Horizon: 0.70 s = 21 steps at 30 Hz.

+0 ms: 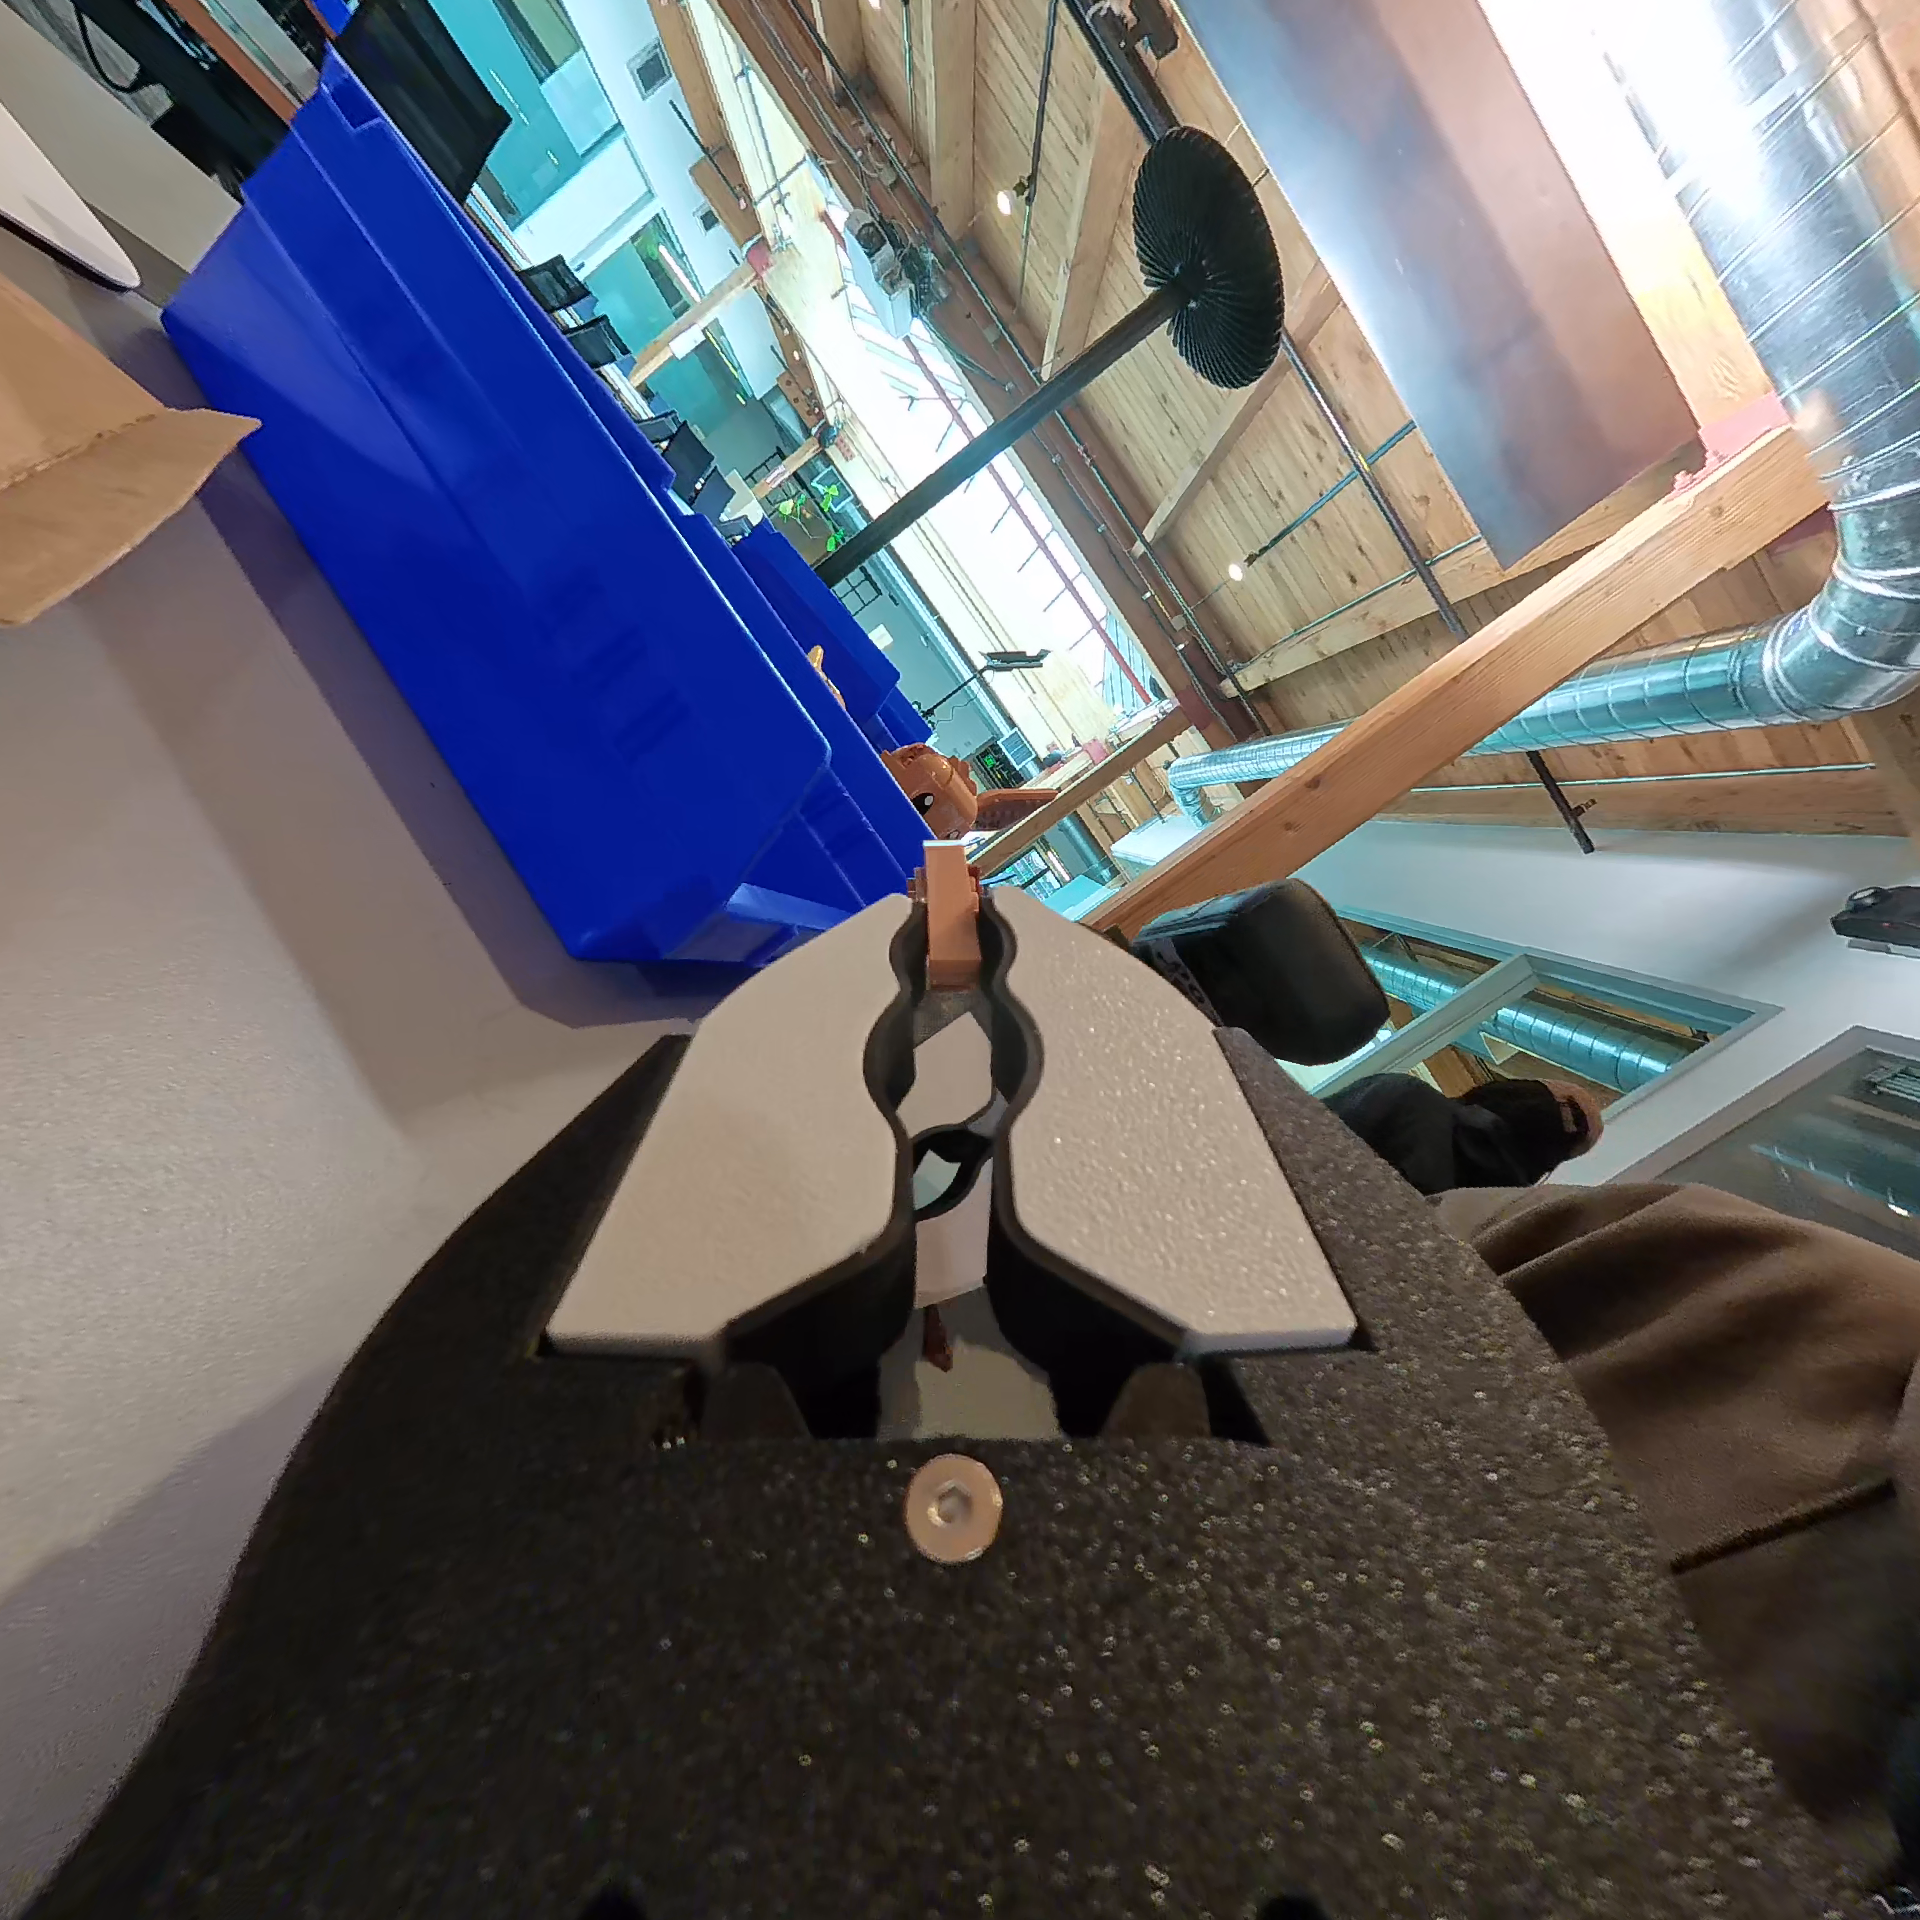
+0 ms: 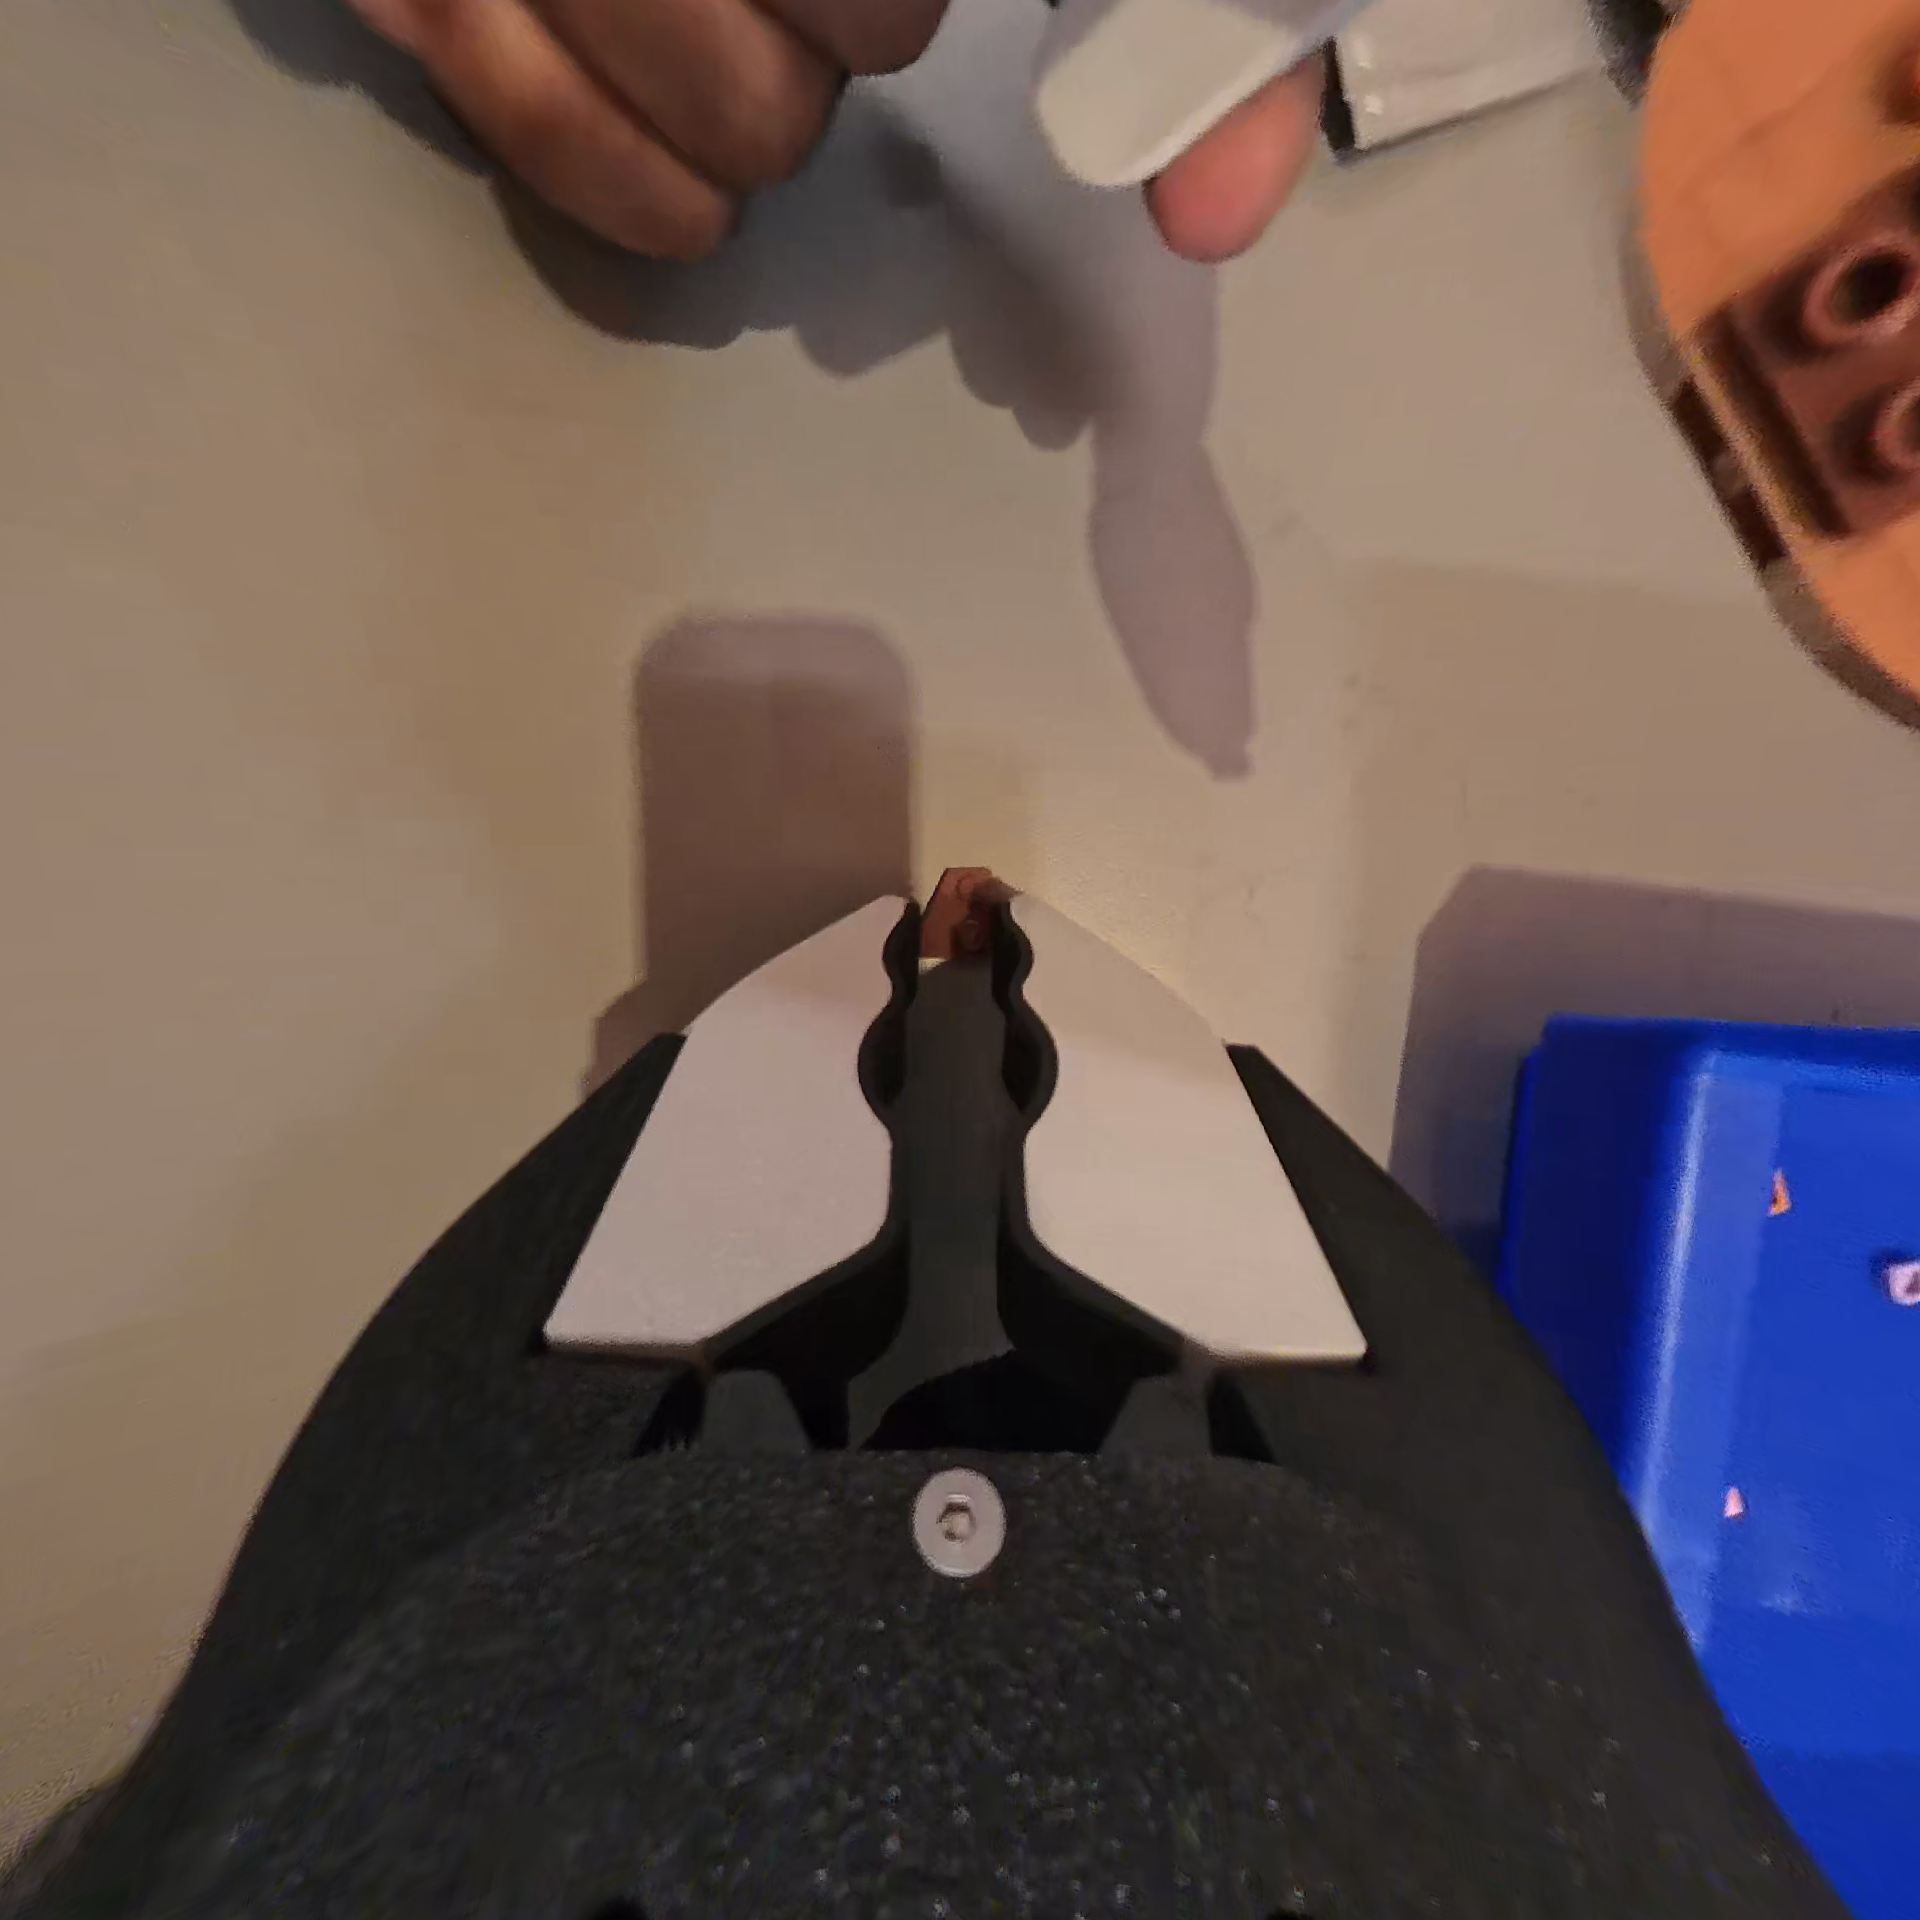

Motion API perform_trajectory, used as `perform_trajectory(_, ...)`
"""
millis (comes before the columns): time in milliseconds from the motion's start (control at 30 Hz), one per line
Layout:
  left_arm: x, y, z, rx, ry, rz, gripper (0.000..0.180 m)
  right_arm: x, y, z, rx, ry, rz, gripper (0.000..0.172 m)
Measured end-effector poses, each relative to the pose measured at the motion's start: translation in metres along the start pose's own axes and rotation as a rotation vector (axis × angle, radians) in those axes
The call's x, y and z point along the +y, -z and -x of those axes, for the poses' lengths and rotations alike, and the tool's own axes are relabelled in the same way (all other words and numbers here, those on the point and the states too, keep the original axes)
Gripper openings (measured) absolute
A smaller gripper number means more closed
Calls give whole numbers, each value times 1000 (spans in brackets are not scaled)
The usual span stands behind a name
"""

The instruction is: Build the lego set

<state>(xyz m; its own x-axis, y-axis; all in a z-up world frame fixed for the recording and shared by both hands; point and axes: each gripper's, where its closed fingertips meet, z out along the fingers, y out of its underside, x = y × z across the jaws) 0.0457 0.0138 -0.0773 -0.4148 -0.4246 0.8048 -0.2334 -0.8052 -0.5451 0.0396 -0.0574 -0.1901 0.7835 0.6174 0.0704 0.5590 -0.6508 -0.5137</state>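
The left hand-held gripper (image 1: 949, 914) clamps a tan brick piece (image 1: 951, 920); blue bins (image 1: 499, 582) lie at ten o'clock. The right hand-held gripper (image 2: 961, 925) pinches a small brown piece (image 2: 958, 920) above the surface (image 2: 312, 623).

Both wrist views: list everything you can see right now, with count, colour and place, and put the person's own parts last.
Tan brick: one, tan, clamped at the tips of the left tongs.
Brown piece: one, reddish brown, clamped at the tips of the right tongs.
Bins: several, blue, in a row on the grey table, left view; one blue bin at right, right view.
Toy figure: one, brown, behind the bins.
Cardboard box: one, tan, left edge.
Studded brick build: one, tan and brown, blurred, top right.
Left tongs: grey fingers, black body.
Right tongs: same.
Hand: one, top of right view.
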Motion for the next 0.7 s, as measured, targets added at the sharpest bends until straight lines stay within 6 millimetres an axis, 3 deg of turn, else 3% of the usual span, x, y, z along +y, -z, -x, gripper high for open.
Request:
perform_trajectory(100, 2, 0, 2, -13, 10, 6, 9, 5, 5, -1, 12, 68, 30, 17)
perform_trajectory(233, 3, 1, 6, -32, 64, -4, 9, 5, 5, 1, 9, 7, 41, 26)
perform_trajectory(367, 7, 0, 9, -44, 131, -7, 9, 6, 3, 1, -6, -43, 49, 13)
perform_trajectory(567, 12, 2, 17, -95, 215, -12, 9, 7, 5, 1, 2, 41, 50, 13)
perform_trajectory(700, 16, 4, 25, -129, 322, -26, 9, -12, 23, -1, 29, 121, -26, 13)
